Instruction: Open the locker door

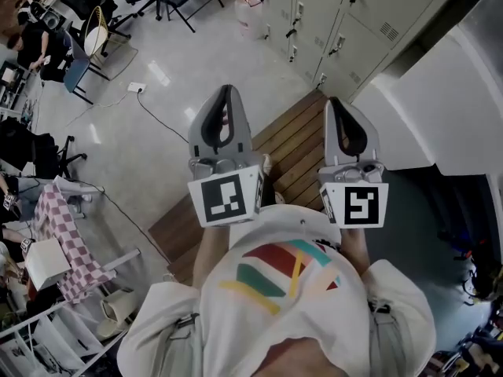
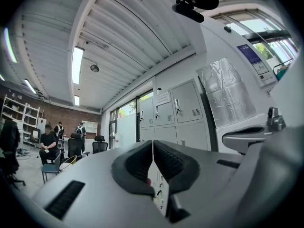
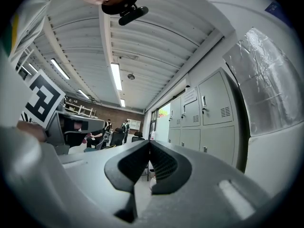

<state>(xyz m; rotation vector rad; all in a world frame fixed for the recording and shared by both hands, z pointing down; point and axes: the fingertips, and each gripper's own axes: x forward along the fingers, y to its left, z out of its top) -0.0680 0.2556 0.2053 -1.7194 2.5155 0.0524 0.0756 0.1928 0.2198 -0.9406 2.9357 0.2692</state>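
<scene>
Wooden platform [image 1: 292, 149] on grey floor [image 1: 149, 136]

Lockers [image 1: 369, 14] ahead of left claw [image 1: 226, 90] and right claw [image 1: 335, 102]

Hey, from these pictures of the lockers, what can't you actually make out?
Head view: the lockers run off the top edge; handles too small to judge.
Left gripper view: the shut left gripper hides part of the lower locker doors; the notice on one door is too small to read.
Right gripper view: the shut right gripper covers the lockers' lowest part.
</scene>
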